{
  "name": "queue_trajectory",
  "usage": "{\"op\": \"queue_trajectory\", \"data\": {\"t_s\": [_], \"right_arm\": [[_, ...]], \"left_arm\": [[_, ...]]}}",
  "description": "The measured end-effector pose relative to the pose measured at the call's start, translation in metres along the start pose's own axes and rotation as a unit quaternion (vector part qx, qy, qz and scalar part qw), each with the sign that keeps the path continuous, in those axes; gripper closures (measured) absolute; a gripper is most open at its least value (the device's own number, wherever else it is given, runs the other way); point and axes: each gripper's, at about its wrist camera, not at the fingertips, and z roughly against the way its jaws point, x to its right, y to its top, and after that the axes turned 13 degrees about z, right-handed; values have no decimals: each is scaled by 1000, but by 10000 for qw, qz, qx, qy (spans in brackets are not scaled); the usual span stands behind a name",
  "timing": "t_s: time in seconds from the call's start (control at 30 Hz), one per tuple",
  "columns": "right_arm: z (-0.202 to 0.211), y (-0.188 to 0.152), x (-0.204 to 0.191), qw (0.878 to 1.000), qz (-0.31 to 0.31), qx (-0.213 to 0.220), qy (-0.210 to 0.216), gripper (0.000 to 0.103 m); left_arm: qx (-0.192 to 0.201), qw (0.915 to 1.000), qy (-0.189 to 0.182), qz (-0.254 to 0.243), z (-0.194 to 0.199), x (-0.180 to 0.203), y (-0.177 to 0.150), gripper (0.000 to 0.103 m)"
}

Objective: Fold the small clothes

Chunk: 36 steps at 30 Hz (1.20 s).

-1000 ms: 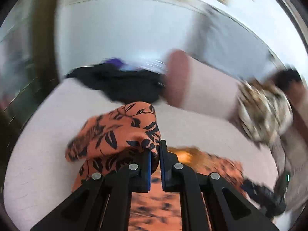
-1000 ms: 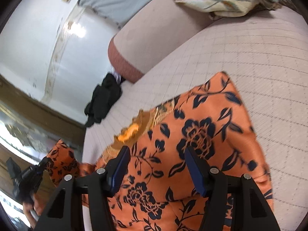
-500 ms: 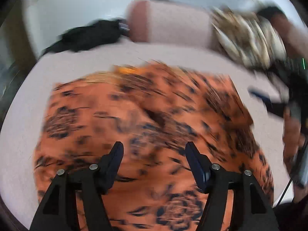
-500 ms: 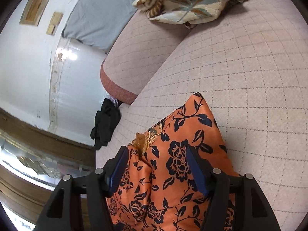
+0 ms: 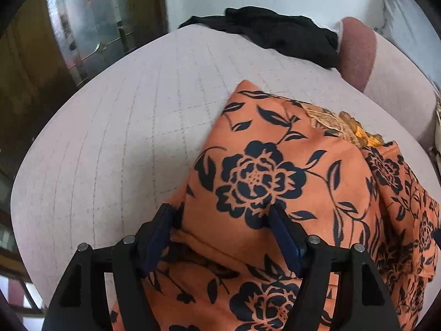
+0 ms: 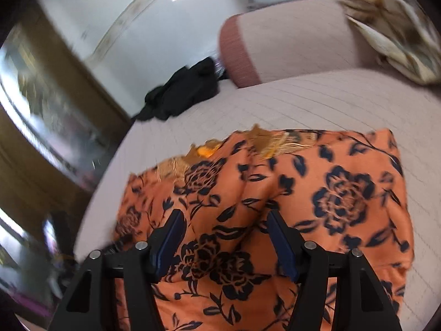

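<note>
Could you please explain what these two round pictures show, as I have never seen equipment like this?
There is no robot here. A person holds a pair of handheld tongs in each hand, and a small wide-angle camera on each pair looks forward along its two fingers, hence the round, bent pictures. One picture comes from the left tongs, the other from the right tongs; the black prongs with blue pads at the bottom are the tongs themselves.

Both look down on a pale quilted bed. On it lies an orange garment with dark flowers and gold trim, partly folded. Farther back lie a black garment, a bolster and a patterned cloth.

Nothing is held. Both tongs stand open over the orange garment; the left ones have just been opening, with no cloth pinched between them.
</note>
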Motion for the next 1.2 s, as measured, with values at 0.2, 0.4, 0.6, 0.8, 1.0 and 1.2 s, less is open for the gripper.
{"op": "queue_trajectory", "data": {"t_s": [0.2,0.4,0.6,0.8,1.0,1.2], "right_arm": [[-55,34,-33,9983,297,-433,-234,36],[-122,53,-52,9895,419,-1173,-738,36],[-143,52,-45,9840,368,-1367,-1084,74],[-80,53,1,9930,-280,-764,-852,95],[5,21,68,9903,-957,-242,-981,95],[35,-27,126,9804,-1906,-191,-470,91]], "left_arm": [[-137,9999,-71,21,-4,-8,3,30],[-172,9998,-67,0,-13,-6,3,30],[-261,9995,-178,24,-12,-10,6,30],[-214,9997,-145,27,-11,-12,4,30],[-63,10000,39,4,-6,-7,-3,30],[122,9997,208,-78,-1,-2,-12,30]]}}
